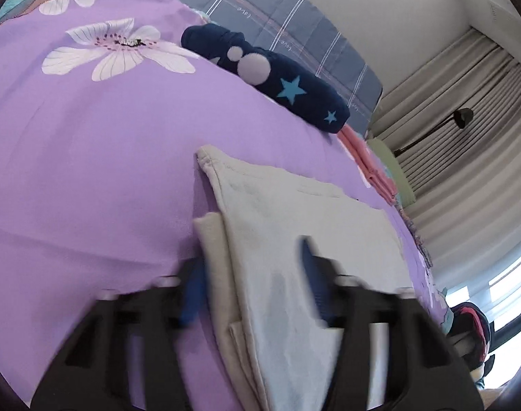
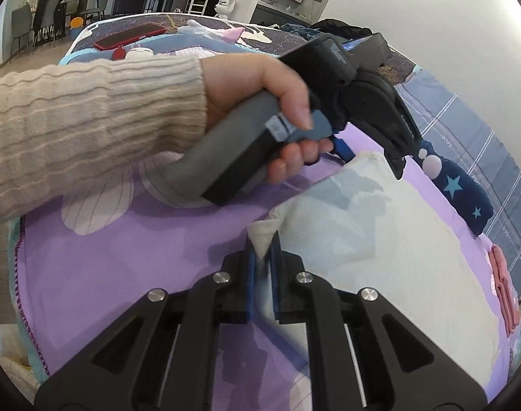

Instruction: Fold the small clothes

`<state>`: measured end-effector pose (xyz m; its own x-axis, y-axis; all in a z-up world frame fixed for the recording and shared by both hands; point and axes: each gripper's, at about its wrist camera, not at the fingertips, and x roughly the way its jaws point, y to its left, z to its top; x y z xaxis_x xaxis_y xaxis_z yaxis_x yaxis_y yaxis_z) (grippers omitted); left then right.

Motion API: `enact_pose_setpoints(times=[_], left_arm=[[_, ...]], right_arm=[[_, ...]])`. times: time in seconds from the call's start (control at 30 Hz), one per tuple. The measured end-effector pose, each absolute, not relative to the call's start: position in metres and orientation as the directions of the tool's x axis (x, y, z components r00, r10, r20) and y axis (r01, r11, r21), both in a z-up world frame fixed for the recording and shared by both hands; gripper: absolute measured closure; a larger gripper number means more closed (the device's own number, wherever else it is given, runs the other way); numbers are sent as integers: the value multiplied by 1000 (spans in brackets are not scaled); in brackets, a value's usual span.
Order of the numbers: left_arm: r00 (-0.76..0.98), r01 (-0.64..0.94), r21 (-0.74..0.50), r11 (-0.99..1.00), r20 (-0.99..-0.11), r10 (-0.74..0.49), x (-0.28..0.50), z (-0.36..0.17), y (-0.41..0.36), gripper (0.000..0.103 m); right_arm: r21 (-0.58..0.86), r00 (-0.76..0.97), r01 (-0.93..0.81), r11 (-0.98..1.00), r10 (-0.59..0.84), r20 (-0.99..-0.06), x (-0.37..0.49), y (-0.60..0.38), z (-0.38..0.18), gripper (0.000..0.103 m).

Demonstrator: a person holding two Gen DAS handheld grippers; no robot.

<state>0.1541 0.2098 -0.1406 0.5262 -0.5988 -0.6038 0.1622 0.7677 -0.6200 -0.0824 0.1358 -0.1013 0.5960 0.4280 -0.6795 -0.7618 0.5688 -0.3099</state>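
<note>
A cream-white small garment [image 1: 294, 226] lies partly folded on the purple flowered bedsheet [image 1: 99, 157]. My left gripper [image 1: 253, 284] is open, its blue fingers either side of the garment's near folded edge. In the right wrist view the garment [image 2: 380, 239] spreads to the right, and my right gripper [image 2: 263, 257] is shut on a corner of it. The hand-held left gripper [image 2: 394, 150] points down at the garment's far edge. A folded navy garment with stars [image 1: 270, 75] lies beyond, also seen in the right wrist view [image 2: 462, 188].
A folded pink garment [image 1: 370, 164] lies by the navy one, also at the bed's right edge [image 2: 503, 291]. A grey-blue checked quilt [image 1: 281, 17] lies behind. More clothes [image 2: 219, 34] and a red flat object [image 2: 130, 39] sit at the far end. Curtains [image 1: 466, 130] hang alongside.
</note>
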Motion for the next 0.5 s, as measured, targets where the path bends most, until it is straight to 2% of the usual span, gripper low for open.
enact_pose_setpoints(times=[0.03,0.1,0.13,0.2,0.3,0.4,0.47,0.5], left_arm=[[526,156,-599,785,-623,-579,155,-141,207,82],[538,170,-574,801,-627,-564,152,-140,206,82],[541,172,-575,800,-623,-564,150,-141,207,82],[545,168,-590,790,-612,-573,149,-145,210,82],[542,167,-613,772,-598,-591,150,-148,213,81],[537,167,-605,779,-607,-586,155,-147,208,80],[533,175,-594,785,-613,-583,160,-147,204,80],[531,175,-597,783,-612,-586,162,-147,204,80]], right_arm=[[-291,585,-767,571,437,-683,-82,134,-100,92],[-254,568,-772,582,453,-687,-81,129,-96,86],[-251,569,-768,588,450,-688,-83,126,-95,73],[-276,587,-756,593,427,-688,-87,123,-96,60],[-323,608,-738,592,378,-698,-89,124,-104,57],[-366,640,-715,596,345,-687,-86,135,-105,57],[-381,651,-706,597,336,-681,-81,145,-107,62],[-372,640,-715,592,340,-689,-77,150,-109,79]])
